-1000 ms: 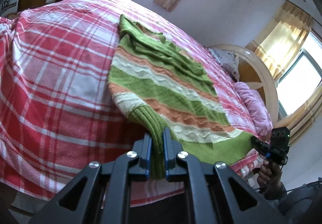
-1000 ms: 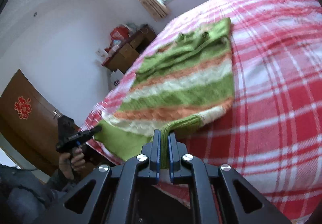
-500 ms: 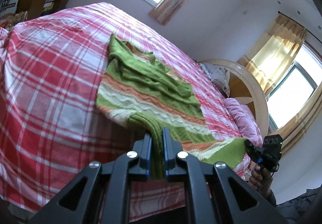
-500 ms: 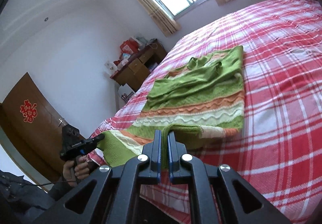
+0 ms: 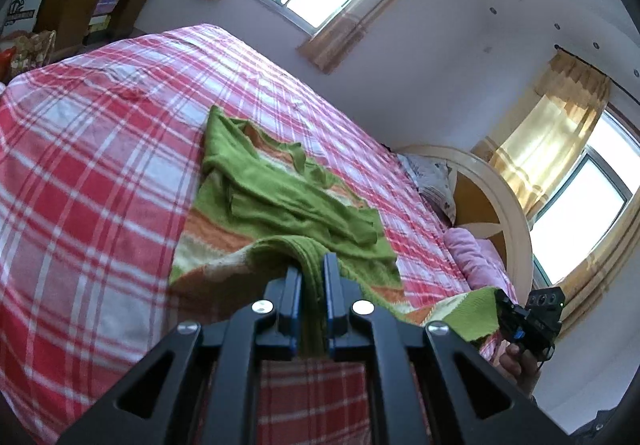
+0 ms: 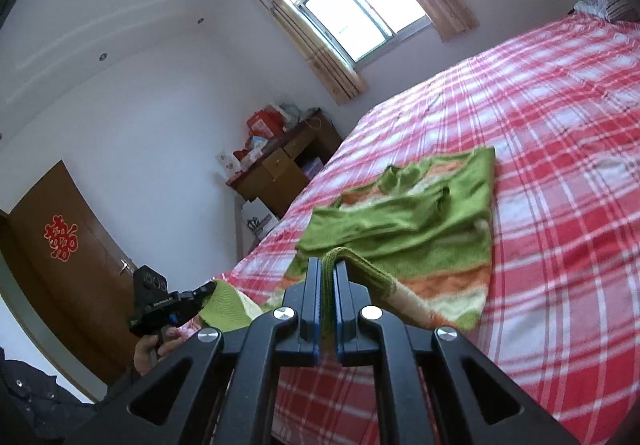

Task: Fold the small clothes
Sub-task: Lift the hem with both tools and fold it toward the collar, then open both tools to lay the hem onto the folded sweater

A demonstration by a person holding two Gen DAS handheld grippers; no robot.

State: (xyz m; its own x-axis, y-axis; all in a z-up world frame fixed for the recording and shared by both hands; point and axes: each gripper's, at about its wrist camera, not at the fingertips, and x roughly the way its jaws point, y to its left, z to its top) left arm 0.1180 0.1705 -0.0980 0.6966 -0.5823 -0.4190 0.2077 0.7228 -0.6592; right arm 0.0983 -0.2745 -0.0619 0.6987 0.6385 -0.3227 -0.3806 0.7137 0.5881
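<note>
We've got L hand-held gripper [image 5: 312, 269] & R hand-held gripper [image 6: 328, 273] each clamped on green striped sweater [image 5: 280, 201] hem, lifted above plaid bed [image 5: 100, 185].

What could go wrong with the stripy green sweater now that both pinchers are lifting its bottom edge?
The left gripper and right gripper each pinch only a thin bit of the sweater hem, so it might slip out. The sleeves lie loosely bunched on top and could shift as the hem folds over. Uneven lifting might leave the fold crooked.
</note>
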